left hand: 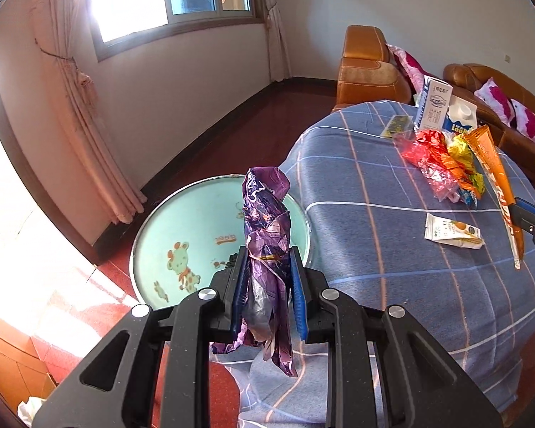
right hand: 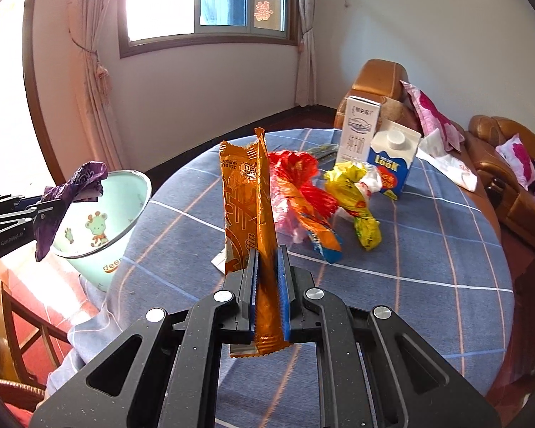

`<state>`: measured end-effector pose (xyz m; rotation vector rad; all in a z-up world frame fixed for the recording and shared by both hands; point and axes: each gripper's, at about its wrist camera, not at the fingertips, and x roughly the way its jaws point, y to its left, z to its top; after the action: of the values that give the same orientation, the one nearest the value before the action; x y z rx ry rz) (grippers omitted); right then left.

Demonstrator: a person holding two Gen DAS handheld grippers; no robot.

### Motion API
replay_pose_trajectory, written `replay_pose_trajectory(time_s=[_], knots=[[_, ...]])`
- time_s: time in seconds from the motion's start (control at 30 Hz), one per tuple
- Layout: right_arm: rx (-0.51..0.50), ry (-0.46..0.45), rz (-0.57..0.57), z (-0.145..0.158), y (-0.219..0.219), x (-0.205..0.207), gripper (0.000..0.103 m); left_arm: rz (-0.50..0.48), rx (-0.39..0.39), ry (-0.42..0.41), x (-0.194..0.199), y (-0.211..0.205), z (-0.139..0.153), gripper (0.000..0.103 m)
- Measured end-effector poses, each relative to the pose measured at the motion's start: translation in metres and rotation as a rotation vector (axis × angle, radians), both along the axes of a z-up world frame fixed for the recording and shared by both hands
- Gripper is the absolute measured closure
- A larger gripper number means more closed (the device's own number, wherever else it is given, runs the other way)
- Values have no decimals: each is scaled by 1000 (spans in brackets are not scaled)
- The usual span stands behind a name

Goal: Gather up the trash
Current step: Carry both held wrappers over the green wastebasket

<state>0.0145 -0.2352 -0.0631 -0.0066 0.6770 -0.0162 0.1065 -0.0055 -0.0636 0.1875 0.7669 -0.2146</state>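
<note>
Fingers (left hand: 296, 285) pinch purple wrapper (left hand: 267, 249); other fingers (right hand: 281, 285) pinch orange wrapper (right hand: 248, 210).

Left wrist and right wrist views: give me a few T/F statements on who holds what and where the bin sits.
1. The left gripper is shut on the crumpled purple foil wrapper. True.
2. The right gripper is open and holds nothing. False: it is shut on the long orange snack wrapper.
3. The mint-green cartoon-print waste bin stands on the table. False: it stands off the edge of the blue checked tablecloth, lower down.
4. A blue and white milk carton with a white cap stands upright on the cloth. True.
5. The purple wrapper already lies in the bin. False: the left gripper holds it above the bin.
</note>
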Motion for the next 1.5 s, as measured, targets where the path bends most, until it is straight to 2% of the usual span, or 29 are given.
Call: replay_pose_trajectory(time_s=[0.6,1.5], knots=[[-7,7,86,-1,47,17,92,91,12,-7,-3,42,-1,81],[-61,30,238,-6,123,68,92,180,-24,50,17,89,-25,81]])
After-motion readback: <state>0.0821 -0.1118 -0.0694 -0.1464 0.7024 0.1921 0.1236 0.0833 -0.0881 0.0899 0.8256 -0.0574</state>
